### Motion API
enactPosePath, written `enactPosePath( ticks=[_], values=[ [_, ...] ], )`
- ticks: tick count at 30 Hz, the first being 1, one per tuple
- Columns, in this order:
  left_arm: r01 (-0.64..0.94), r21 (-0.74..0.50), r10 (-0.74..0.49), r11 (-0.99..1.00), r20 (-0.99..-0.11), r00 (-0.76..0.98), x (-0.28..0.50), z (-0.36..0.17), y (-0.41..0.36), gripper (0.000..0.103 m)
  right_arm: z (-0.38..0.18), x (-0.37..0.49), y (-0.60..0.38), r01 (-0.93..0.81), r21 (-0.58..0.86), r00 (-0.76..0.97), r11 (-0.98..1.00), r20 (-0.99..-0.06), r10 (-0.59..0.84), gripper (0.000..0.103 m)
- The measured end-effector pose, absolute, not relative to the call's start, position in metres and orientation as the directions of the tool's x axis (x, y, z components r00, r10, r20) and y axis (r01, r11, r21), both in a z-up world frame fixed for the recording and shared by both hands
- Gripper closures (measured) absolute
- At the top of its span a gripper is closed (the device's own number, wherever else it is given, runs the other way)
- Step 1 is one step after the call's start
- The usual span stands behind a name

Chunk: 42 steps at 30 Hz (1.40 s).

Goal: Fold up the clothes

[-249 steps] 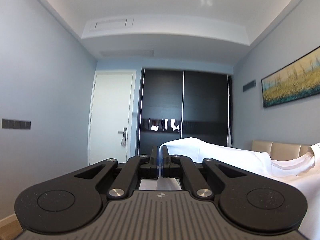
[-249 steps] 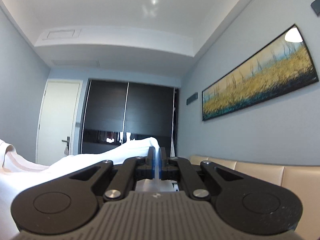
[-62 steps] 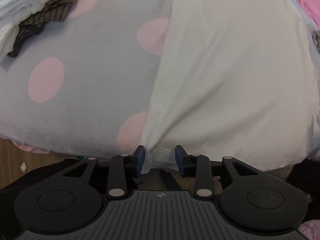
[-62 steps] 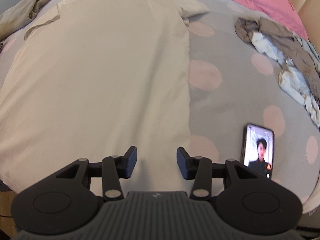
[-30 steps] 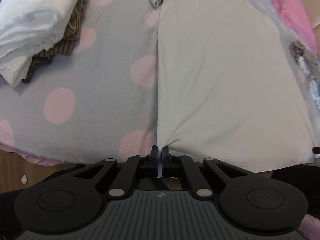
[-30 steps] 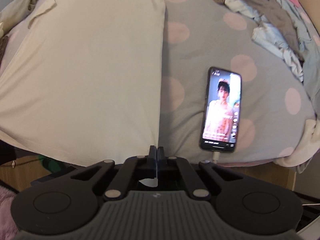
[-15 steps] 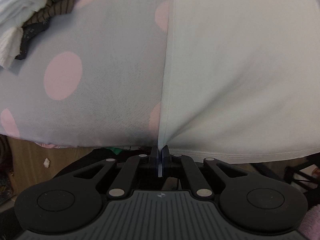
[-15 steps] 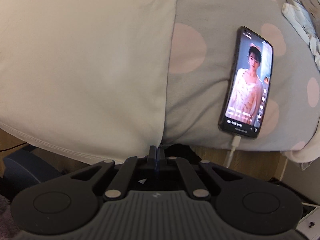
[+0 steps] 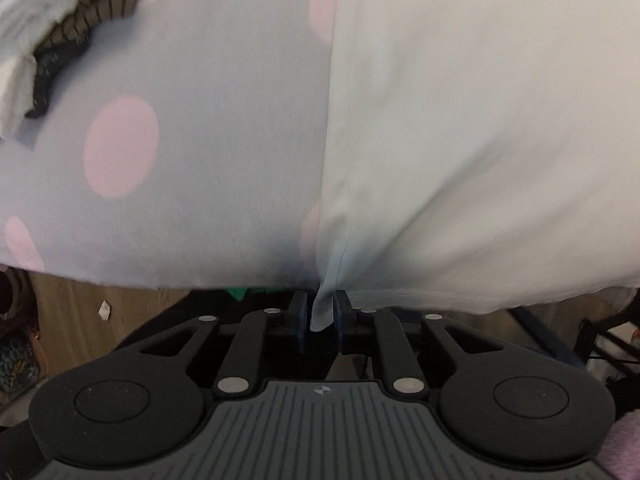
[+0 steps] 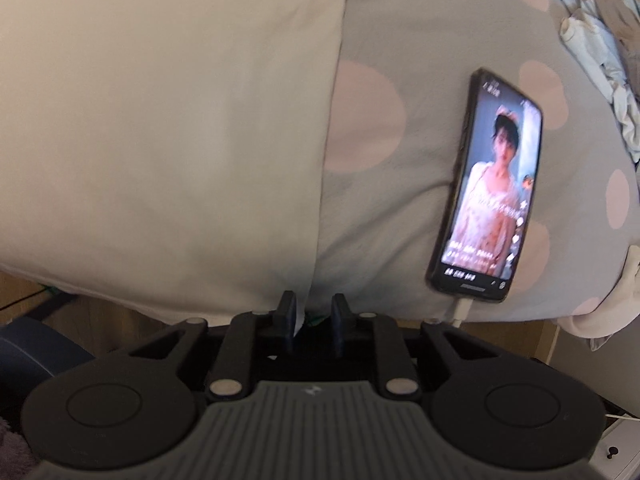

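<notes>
Your left hand-held gripper [image 9: 319,316] points down over the near edge of the bed [image 9: 224,120], and its jaws are opening: a pinched corner of the white T-shirt [image 9: 480,140] still sits between the dark blue pads [image 9: 298,314], with a gap showing on either side of the cloth. From that corner the shirt's left side edge runs straight away from you, and its stitched hem trails off to the right along the mattress edge. The fabric is smooth, matte knit with soft shallow creases. Left of it lies the grey bedsheet with pink dots, and at the far left a heap of clothes [image 9: 60,32], white and brown-striped, crumpled.

Your right hand-held gripper [image 10: 313,318] is likewise opening at the shirt's other bottom corner; the T-shirt [image 10: 168,128] spreads flat to the left of your jaws, its right edge leading down to a scrap of cloth against the left pad. Right of it a black phone [image 10: 492,188], glossy and rectangular, lies on the sheet with its screen lit and a white cable plugged in. Rumpled clothes [image 10: 600,32] sit at far right.
</notes>
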<state>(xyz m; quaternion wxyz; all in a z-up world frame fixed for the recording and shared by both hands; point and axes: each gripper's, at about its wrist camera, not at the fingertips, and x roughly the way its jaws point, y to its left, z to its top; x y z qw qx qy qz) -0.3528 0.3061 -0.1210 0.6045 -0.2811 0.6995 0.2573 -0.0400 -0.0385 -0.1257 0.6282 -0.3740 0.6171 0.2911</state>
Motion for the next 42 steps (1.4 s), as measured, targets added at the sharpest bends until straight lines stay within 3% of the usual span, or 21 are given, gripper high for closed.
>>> enactPosePath(
  ticks=[9, 21, 32, 42],
  values=[
    [-0.687, 0.017, 0.104, 0.726, -0.991, 0.085, -0.307, -0.069, 0.347, 0.090, -0.080, 0.012, -0.016, -0.776, -0.060, 0.124, 0.628, -0.991, 0.059, 0.079],
    [-0.711, 0.020, 0.222, 0.703, -0.956, 0.193, -0.227, -0.074, 0.394, 0.090, -0.085, 0.145, 0.067, -0.491, 0.166, 0.242, 0.855, -0.917, 0.317, 0.079],
    [-0.730, 0.049, 0.211, 0.682, -0.969, 0.132, -0.184, -0.109, 0.412, 0.090, -0.138, 0.219, 0.129, -0.317, 0.330, 0.164, 0.889, -0.904, 0.394, 0.080],
    [-0.695, 0.084, 0.197, 0.714, -0.977, 0.084, -0.168, -0.123, 0.409, 0.090, -0.139, 0.226, 0.150, -0.255, 0.425, 0.107, 0.869, -0.880, 0.462, 0.080]
  ],
)
